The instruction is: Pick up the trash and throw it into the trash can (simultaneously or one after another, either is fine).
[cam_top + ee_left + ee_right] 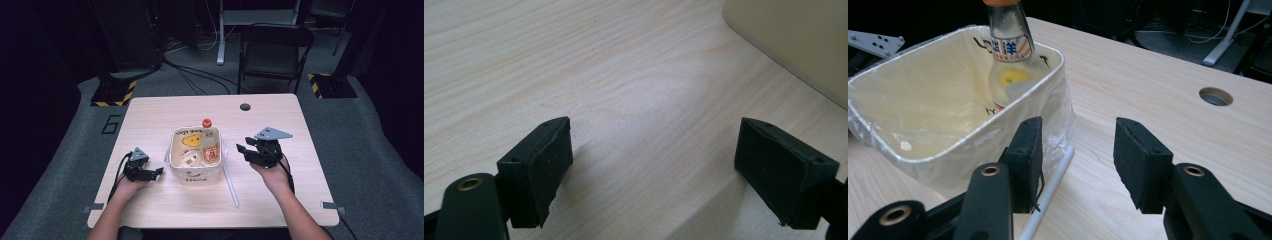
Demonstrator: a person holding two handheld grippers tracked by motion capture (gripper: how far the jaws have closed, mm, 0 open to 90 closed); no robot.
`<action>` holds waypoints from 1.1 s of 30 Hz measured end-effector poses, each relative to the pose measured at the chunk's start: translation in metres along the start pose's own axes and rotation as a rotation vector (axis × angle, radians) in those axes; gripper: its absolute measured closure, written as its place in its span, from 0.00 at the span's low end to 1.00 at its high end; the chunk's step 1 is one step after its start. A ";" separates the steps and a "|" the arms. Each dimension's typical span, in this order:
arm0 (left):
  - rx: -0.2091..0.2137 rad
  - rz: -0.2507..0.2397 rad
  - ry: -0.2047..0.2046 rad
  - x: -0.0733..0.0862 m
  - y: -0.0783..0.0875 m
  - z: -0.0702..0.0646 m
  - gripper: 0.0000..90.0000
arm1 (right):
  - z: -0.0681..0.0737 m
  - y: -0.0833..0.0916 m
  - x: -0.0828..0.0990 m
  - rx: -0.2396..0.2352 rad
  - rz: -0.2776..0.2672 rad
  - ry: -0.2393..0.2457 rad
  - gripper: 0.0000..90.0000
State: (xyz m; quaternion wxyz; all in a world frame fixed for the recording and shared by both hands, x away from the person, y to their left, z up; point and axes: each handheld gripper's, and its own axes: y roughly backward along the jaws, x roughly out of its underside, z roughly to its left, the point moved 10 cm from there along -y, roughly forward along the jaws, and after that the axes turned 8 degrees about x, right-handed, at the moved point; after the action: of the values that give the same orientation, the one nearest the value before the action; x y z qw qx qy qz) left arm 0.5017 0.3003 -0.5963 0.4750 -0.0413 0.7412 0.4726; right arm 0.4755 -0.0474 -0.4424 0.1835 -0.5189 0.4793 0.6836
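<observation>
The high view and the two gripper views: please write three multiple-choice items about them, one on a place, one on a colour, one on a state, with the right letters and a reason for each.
1. Where does the clear glass bottle stand?
A. inside the cream plastic tub
B. on the floor
C. on the black folding chair

2. What colour is the bottle's cap?
A. blue
B. orange-red
C. white

3. How do the left gripper's jaws stand?
A. shut on the white straw
B. shut on nothing
C. open over bare wooden table

Answers: 1 A, the tub's walls surround the bottle; 2 B, the cap shows orange-red in the high view; 3 C, the left gripper view shows a wide gap with bare wood between.
</observation>
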 end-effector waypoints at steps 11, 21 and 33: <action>0.000 0.000 0.000 0.000 0.000 0.000 0.17 | 0.001 -0.001 0.034 0.026 0.039 0.009 0.59; 0.000 0.000 0.000 0.000 0.000 0.000 0.17 | 0.019 -0.010 0.071 0.026 0.085 -0.011 0.61; -0.001 -0.005 0.000 0.000 0.000 0.000 0.17 | 0.040 -0.015 0.099 0.015 0.115 0.017 0.66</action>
State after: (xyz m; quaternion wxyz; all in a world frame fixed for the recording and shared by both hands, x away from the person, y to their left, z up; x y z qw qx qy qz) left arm 0.5020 0.3000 -0.5963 0.4762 -0.0433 0.7408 0.4718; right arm 0.4266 -0.0313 -0.5374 0.1436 -0.4951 0.5149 0.6849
